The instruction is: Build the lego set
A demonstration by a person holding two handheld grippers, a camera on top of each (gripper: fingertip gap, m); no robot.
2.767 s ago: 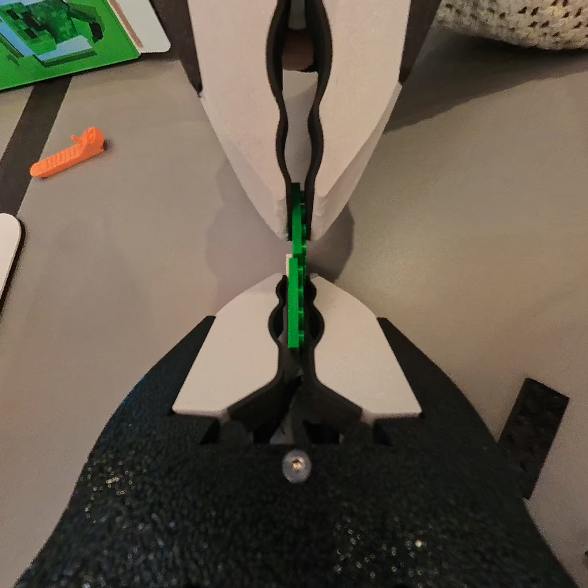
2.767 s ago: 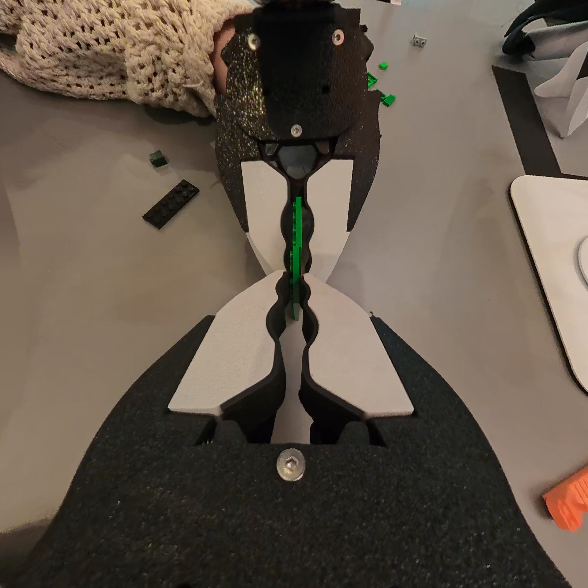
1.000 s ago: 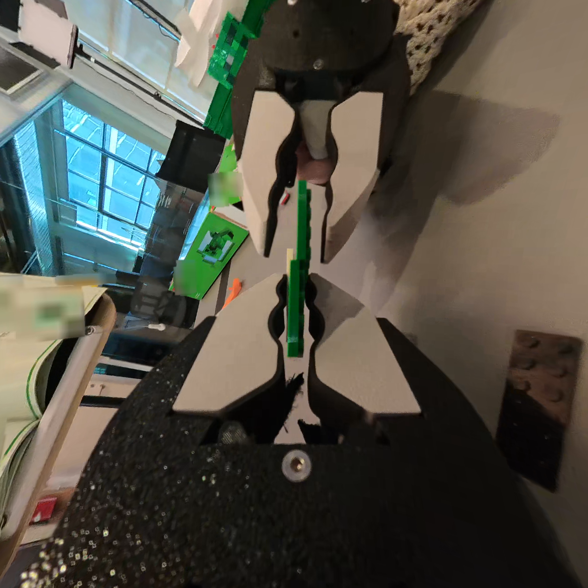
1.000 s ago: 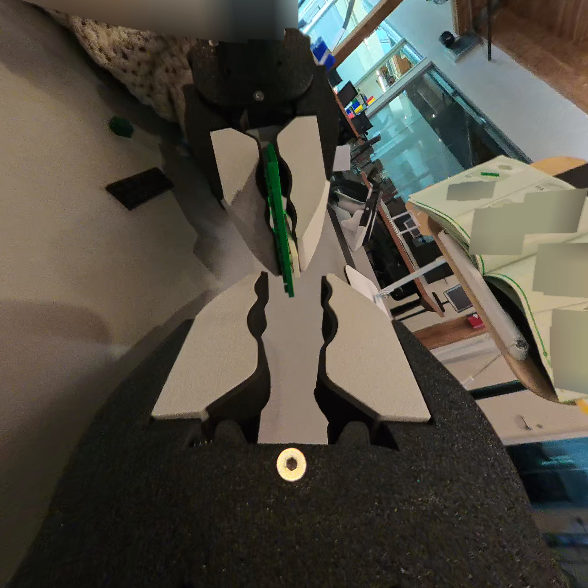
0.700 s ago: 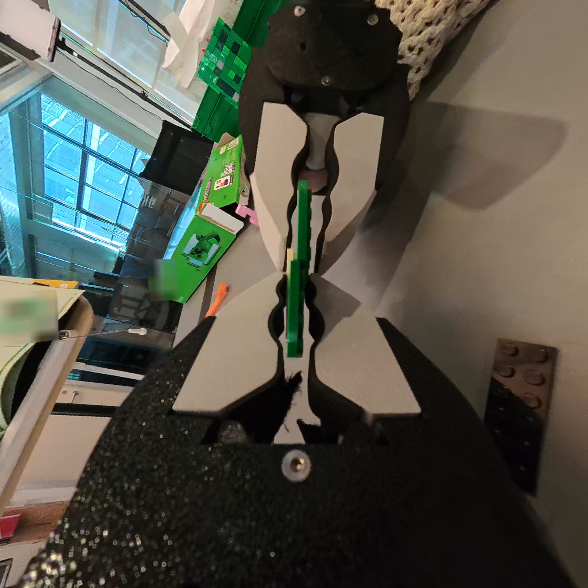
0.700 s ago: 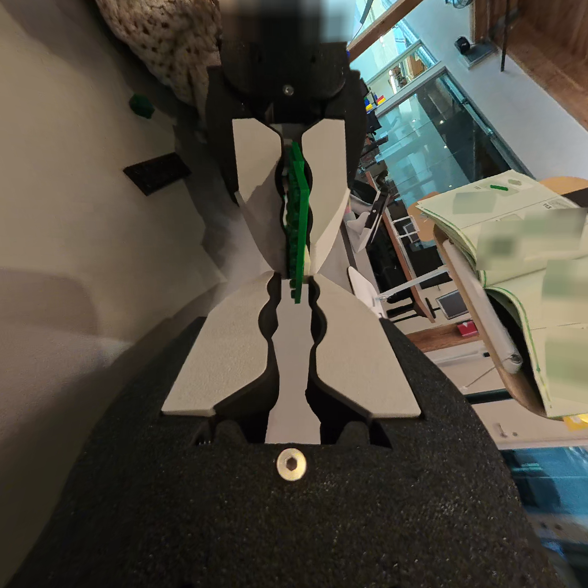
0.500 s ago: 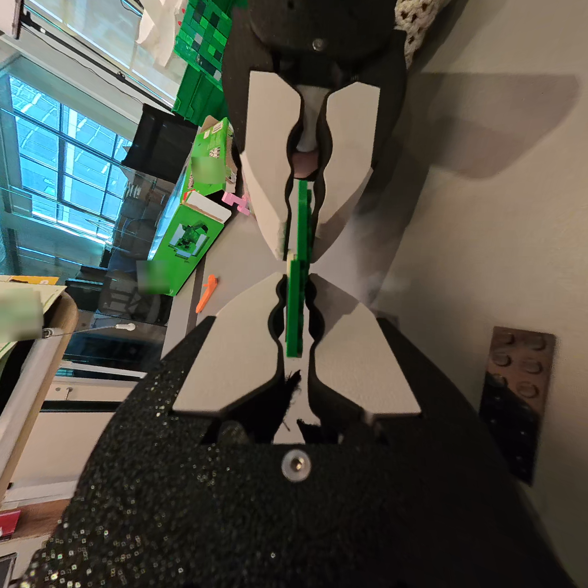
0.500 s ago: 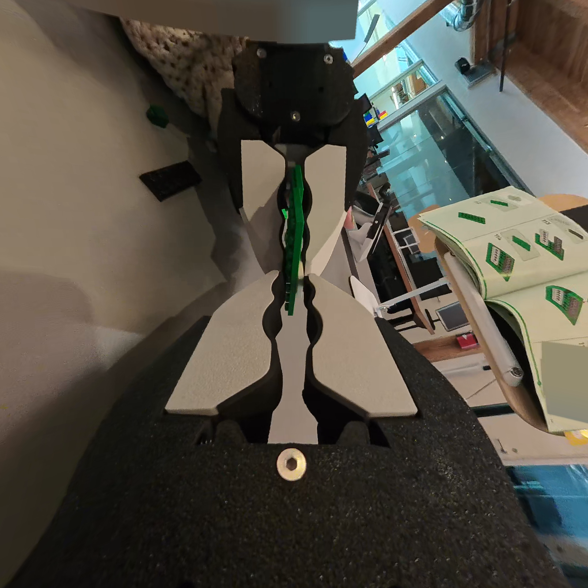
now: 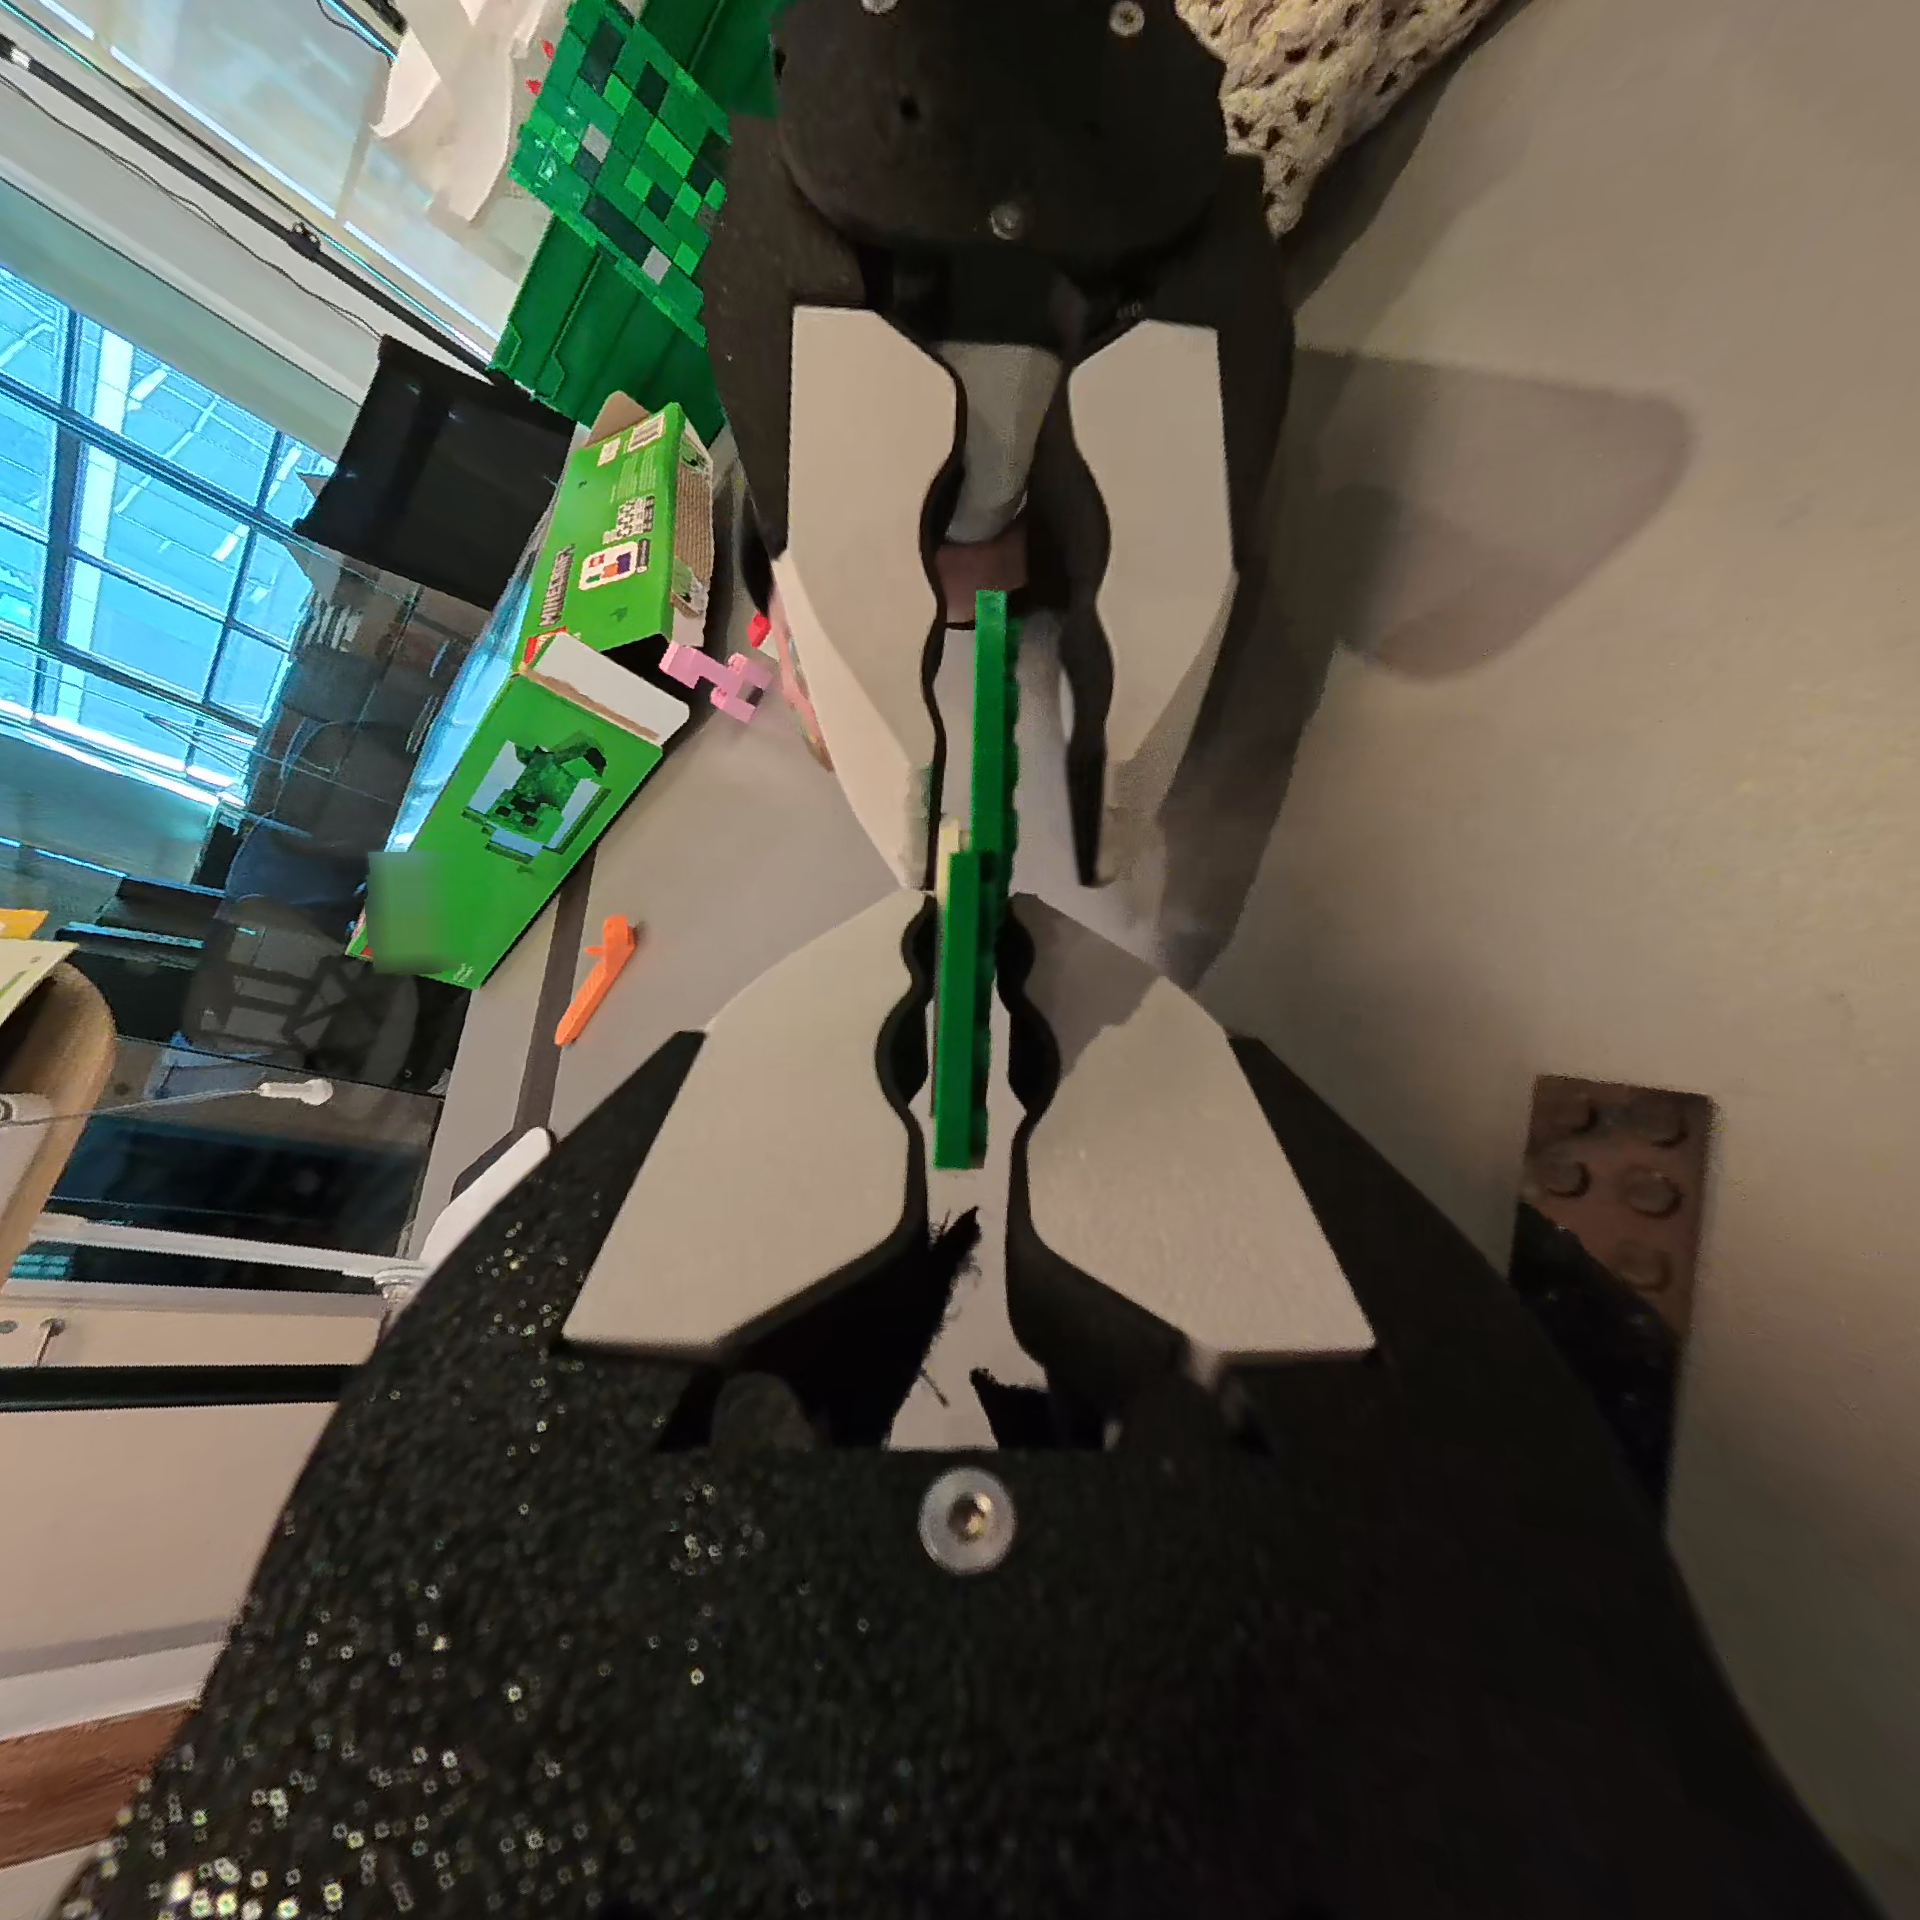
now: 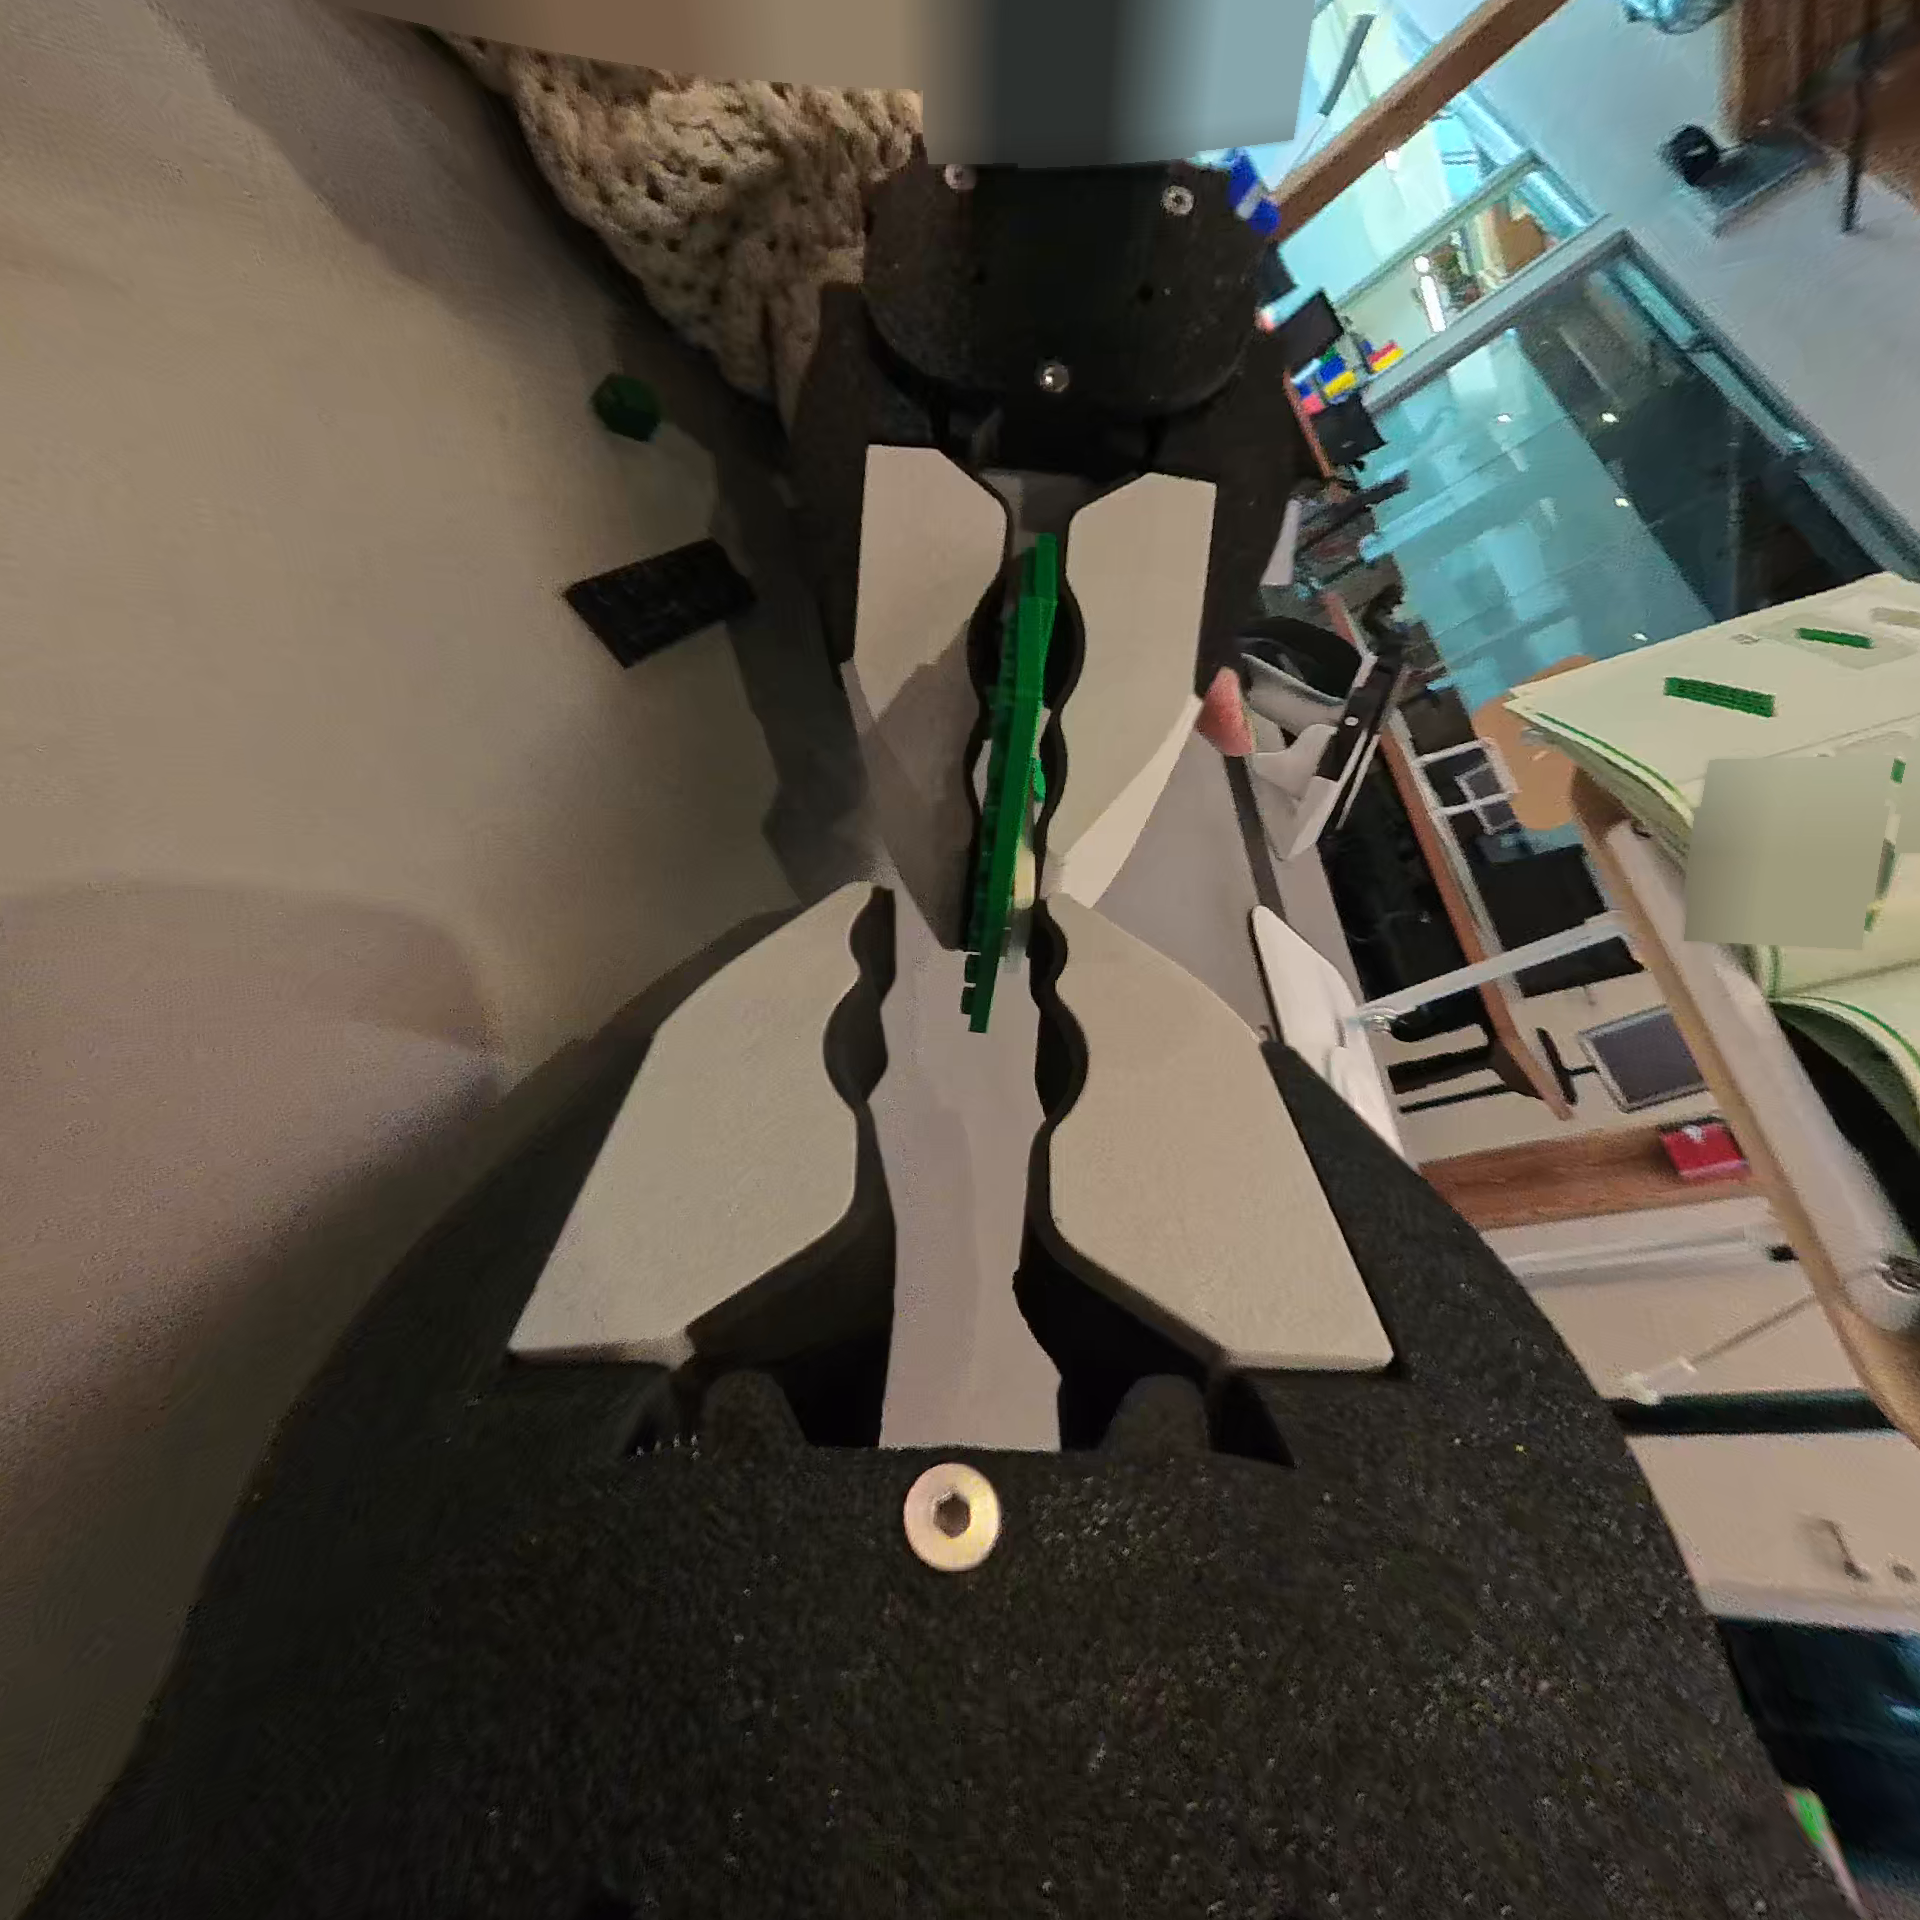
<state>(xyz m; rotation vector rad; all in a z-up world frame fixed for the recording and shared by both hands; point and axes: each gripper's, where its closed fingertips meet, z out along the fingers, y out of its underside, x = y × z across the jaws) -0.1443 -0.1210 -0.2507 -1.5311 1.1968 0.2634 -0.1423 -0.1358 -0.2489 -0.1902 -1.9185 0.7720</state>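
My left gripper (image 9: 964, 914) is shut on a stack of thin green plates (image 9: 992, 727) held edge-on above the table, with a small cream piece (image 9: 948, 842) on its side. My right gripper (image 9: 1003, 862) faces it tip to tip; its jaws stand apart on either side of the long plate's far end. In the right wrist view the right gripper (image 10: 956, 914) is open, with the green plates (image 10: 1013, 748) poking between its tips. The left gripper (image 10: 1003, 914) holds the plates there.
A dark plate (image 9: 1605, 1226) lies on the grey table, also in the right wrist view (image 10: 660, 603), near a small green brick (image 10: 625, 403). A green box (image 9: 540, 790), an orange tool (image 9: 594, 977) and a pink piece (image 9: 717, 675) lie to the left. An instruction booklet (image 10: 1766, 727) is at the right.
The right gripper closed in on the green plates from one second to half a second ago and has now opened again. The left gripper has stayed shut on the plates.
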